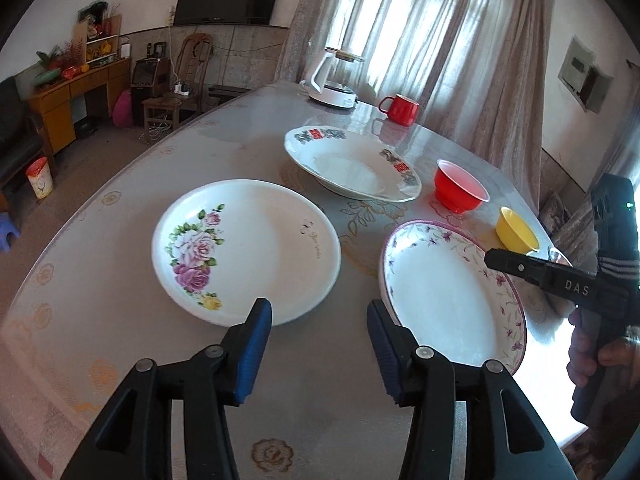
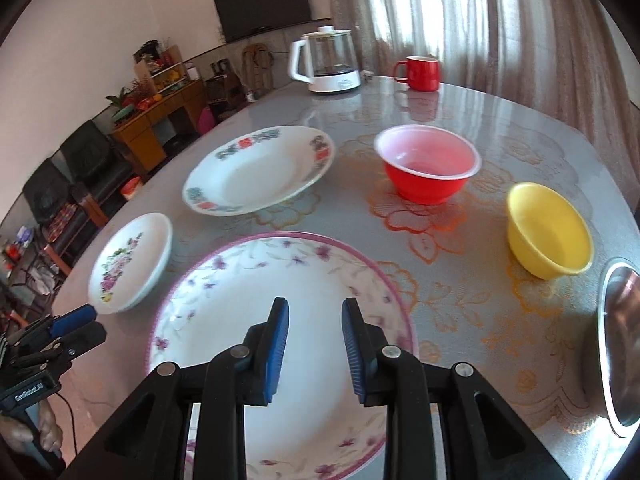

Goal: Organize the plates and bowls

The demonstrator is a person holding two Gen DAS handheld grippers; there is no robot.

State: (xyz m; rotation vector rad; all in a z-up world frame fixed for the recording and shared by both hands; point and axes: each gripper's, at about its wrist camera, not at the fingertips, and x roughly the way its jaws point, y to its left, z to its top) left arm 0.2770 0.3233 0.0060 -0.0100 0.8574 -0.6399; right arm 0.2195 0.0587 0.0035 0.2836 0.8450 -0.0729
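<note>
Purple-rimmed floral plate (image 2: pixel 280 320) lay flat on counter (image 1: pixel 160 168), nearest right hand-held gripper (image 2: pixel 314 344), jaws spread, empty, above it. Left hand-held gripper (image 1: pixel 320 344) spread, empty, between that plate and rose-printed white plate (image 1: pixel 244 248). Only right view showed steel bowl (image 2: pixel 620 344), cut off at edge. Red plastic bowl (image 2: pixel 428 168), yellow plastic bowl (image 2: pixel 548 232) upright.

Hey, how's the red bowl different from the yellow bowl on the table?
The red bowl is wider, while the yellow bowl looks smaller. The red bowl has a pale, whitish rim and a pinkish inside; the yellow bowl is yellow all over. The red bowl sits farther back toward the red mug, the yellow bowl nearer the steel bowl. Both stand upright, look empty, and are untouched by either claw.
</note>
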